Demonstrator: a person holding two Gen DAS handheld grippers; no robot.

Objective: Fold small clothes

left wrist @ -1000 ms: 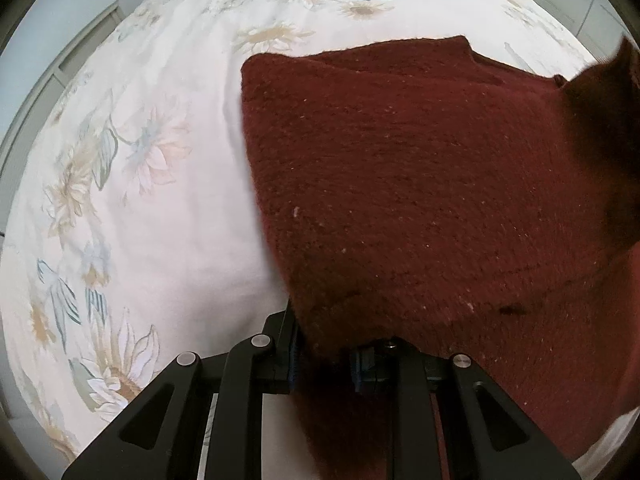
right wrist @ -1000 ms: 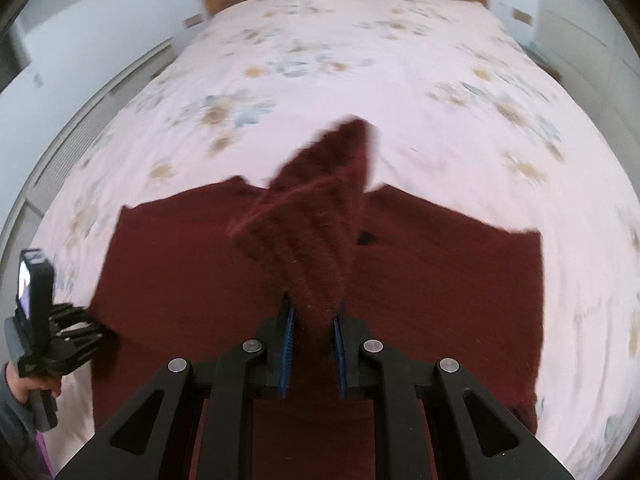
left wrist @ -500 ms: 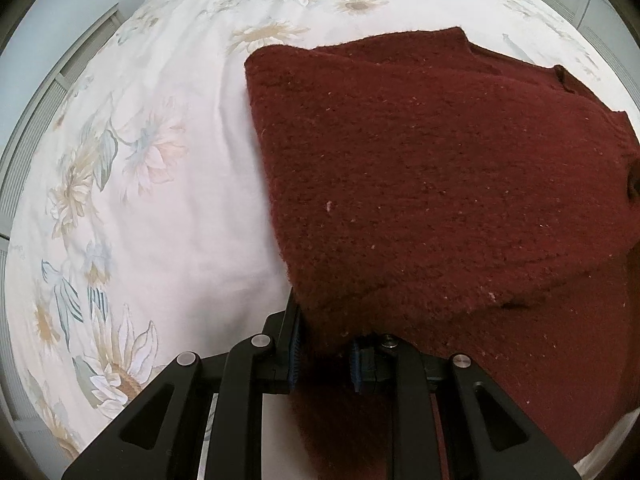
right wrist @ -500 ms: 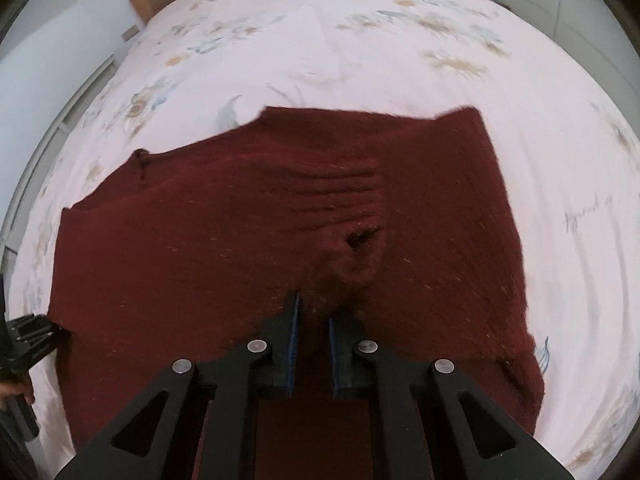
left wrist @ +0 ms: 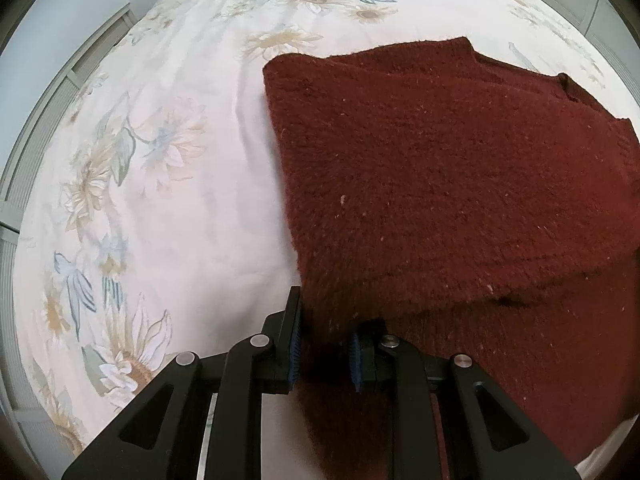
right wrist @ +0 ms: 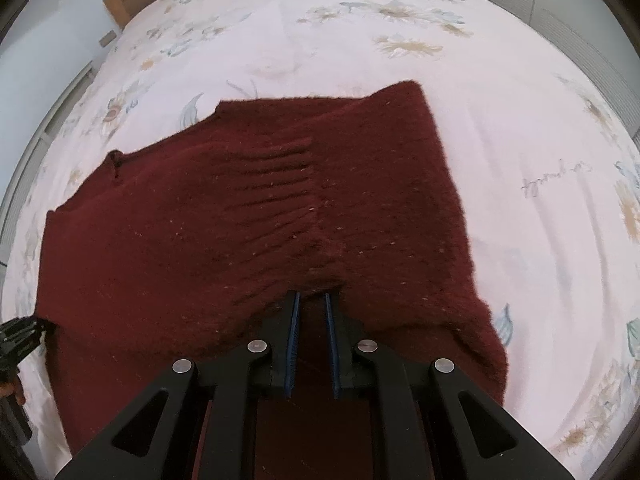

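A dark red knit sweater (left wrist: 440, 184) lies on a floral bedsheet (left wrist: 168, 160), with its near part folded over the rest. My left gripper (left wrist: 326, 316) is shut on the sweater's near left corner; the knit fills the gap between its blue pads. In the right wrist view the sweater (right wrist: 248, 216) lies spread flat, its ribbed cuff (right wrist: 276, 176) lying on top. My right gripper (right wrist: 311, 300) stands slightly open at the folded edge, with nothing clamped between its pads. The left gripper (right wrist: 20, 332) shows at the left edge of that view.
The bed's wooden headboard (right wrist: 120, 0) is at the far end. Grey wall panels (left wrist: 60, 92) run along the left side and white cabinets (right wrist: 580, 8) along the right. Bare sheet (right wrist: 540, 160) lies around the sweater.
My right gripper carried the lifted sleeve forward, laid it flat on the sweater and opened off it. My left gripper kept its grip and the fold settled lower.
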